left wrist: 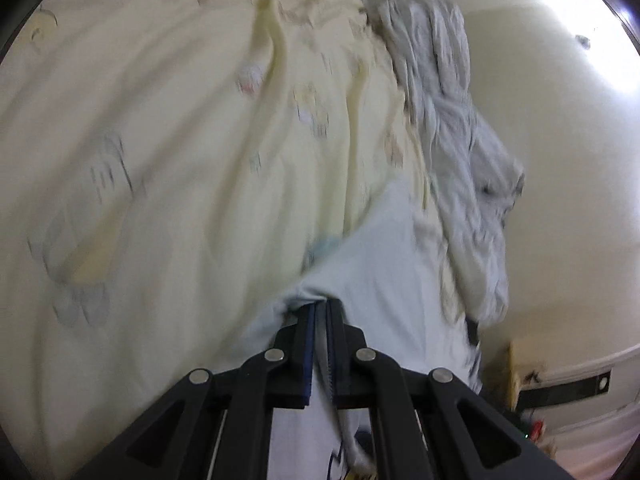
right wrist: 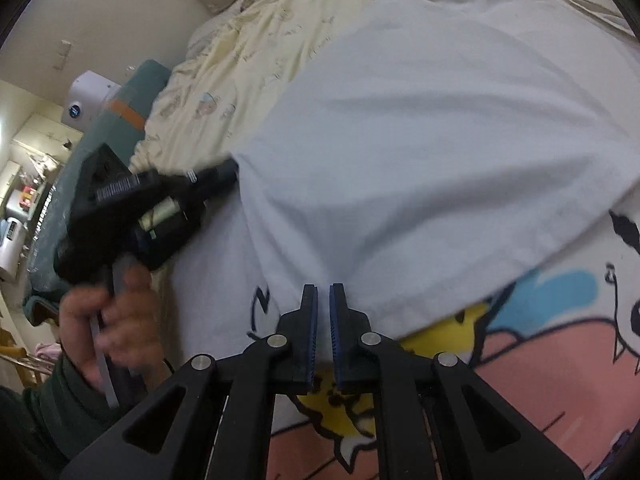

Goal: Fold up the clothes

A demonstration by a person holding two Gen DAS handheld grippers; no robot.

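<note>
**Left-wrist and right-wrist views: white T-shirt gripped over a bed**

Left wrist view: the left gripper [left wrist: 321,312] enters from 6 o'clock. Its black fingers [left wrist: 306,344] with blue ribbed pads are drawn together on an edge of the white cotton T-shirt [left wrist: 372,272], and a strip of the cloth runs down between them. The shirt spreads from the fingertips toward 1 o'clock. Behind it, filling the frame from 9 to 12 o'clock, lies the pale yellow bedsheet with faint printed cartoon figures [left wrist: 180,152], creased and blurred. A crumpled white-grey heap of fabric [left wrist: 460,152] runs along the sheet's edge from 12 to 3 o'clock, against a cream wall [left wrist: 560,100].

Right wrist view: the right gripper [right wrist: 324,292] also enters from 6 o'clock. Its fingers [right wrist: 308,332] stand at a narrow gap just above the shirt; whether any cloth lies between them cannot be told. The shirt's plain upper layer is folded over its cartoon print of pink, yellow and blue patches [right wrist: 520,340], which shows from 3 to 6 o'clock. At 9 o'clock the left gripper grips the shirt's edge, and the person's left hand [right wrist: 108,320], with a dark green sleeve [right wrist: 44,412], holds its handle at 8 o'clock. The bedsheet stretches toward 11 o'clock, beside a dark teal bed edge [right wrist: 120,120].
</note>
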